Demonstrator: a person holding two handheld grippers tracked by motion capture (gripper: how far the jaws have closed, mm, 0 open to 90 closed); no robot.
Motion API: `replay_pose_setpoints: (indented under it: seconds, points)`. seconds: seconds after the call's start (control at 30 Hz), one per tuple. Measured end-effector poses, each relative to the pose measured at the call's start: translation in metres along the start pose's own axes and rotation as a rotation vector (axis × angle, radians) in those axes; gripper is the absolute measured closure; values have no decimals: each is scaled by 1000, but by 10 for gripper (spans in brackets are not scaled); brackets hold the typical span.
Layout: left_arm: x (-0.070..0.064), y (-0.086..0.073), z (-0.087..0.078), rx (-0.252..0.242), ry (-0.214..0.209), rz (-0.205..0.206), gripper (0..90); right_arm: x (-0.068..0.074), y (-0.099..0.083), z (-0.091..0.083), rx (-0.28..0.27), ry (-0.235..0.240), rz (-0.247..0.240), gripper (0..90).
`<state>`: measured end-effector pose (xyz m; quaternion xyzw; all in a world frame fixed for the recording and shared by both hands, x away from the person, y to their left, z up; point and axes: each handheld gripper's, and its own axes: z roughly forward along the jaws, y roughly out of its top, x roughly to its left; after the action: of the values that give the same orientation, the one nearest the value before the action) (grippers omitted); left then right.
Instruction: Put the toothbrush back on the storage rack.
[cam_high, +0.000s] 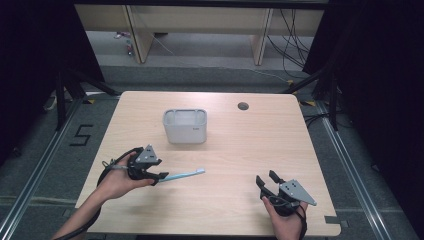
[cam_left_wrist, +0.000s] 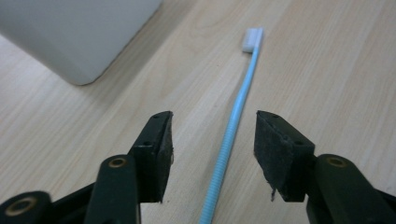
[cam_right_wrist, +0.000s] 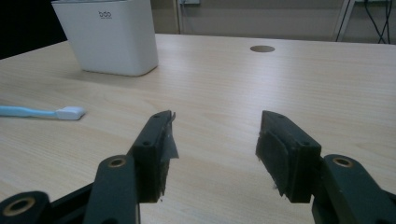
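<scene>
High view: your left gripper (cam_high: 159, 176) sits low over the near-left part of the table (cam_high: 240, 150), its jaws pointing right along the blue toothbrush (cam_high: 182, 174). The toothbrush lies flat on the wood, white bristle head toward the table's middle, handle end running back in under the gripper. A white bin (cam_high: 185, 126) stands upright farther back, apart from the brush. A small round hole (cam_high: 243, 106) marks the far side of the top, right of the bin.

Left gripper view: jaws spread wide, one on each side of the ribbed blue handle (cam_left_wrist: 224, 158). Open wood shows between each pad and the handle, so nothing is clamped. The bristle head (cam_left_wrist: 252, 39) points away from you; the bin's corner (cam_left_wrist: 79, 37) is off to the upper left.

Right gripper view: jaws parted, with bare table between them. The toothbrush head (cam_right_wrist: 70, 112) lies well off to the left, and the bin (cam_right_wrist: 109, 37) stands beyond it.

In the high view your right gripper (cam_high: 266, 181) rests at the near-right of the table, well apart from the brush, jaws aimed toward the far left.
</scene>
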<state>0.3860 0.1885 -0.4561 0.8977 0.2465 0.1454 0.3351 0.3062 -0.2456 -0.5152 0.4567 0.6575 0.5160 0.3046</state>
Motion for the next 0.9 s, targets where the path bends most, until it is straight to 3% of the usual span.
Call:
replay_pose_setpoints:
  seconds: [0.07, 0.17, 0.23, 0.3, 0.33, 0.4, 0.43, 0.53, 0.57, 0.63, 0.73, 0.9]
  points:
    - [5, 8, 5, 62, -35, 28, 509, 2, 0, 0, 8, 3, 28, 456]
    - [8, 17, 11, 140, -66, 50, 559, 1, 0, 0, 12, 6, 17, 454]
    - [9, 19, 12, 157, -79, 49, 575, 0, 0, 1, 11, 20, 22, 454]
    - [10, 25, 20, 219, -106, 27, 583, -1, 0, 1, 14, 22, 13, 453]
    - [12, 27, 21, 253, -111, 56, 594, -1, 0, 1, 11, 25, 12, 453]
    - [11, 29, 24, 272, -116, 50, 618, -1, 0, 1, 12, 23, 9, 453]
    - [10, 31, 29, 315, -127, 49, 630, -2, 0, 1, 5, 16, -10, 453]
    - [9, 33, 33, 346, -130, 61, 657, -2, 0, 2, 4, 17, -14, 452]
    - [8, 34, 39, 388, -145, 91, 658, -1, 0, 1, 16, 17, -13, 450]
    - [8, 35, 41, 402, -152, 100, 659, -1, 1, 1, 19, 18, -10, 449]
    - [8, 38, 47, 468, -180, 166, 663, 0, 0, 2, 24, 19, 2, 446]
    - [10, 43, 52, 513, -187, 192, 689, 0, 1, 2, 28, 25, 11, 444]
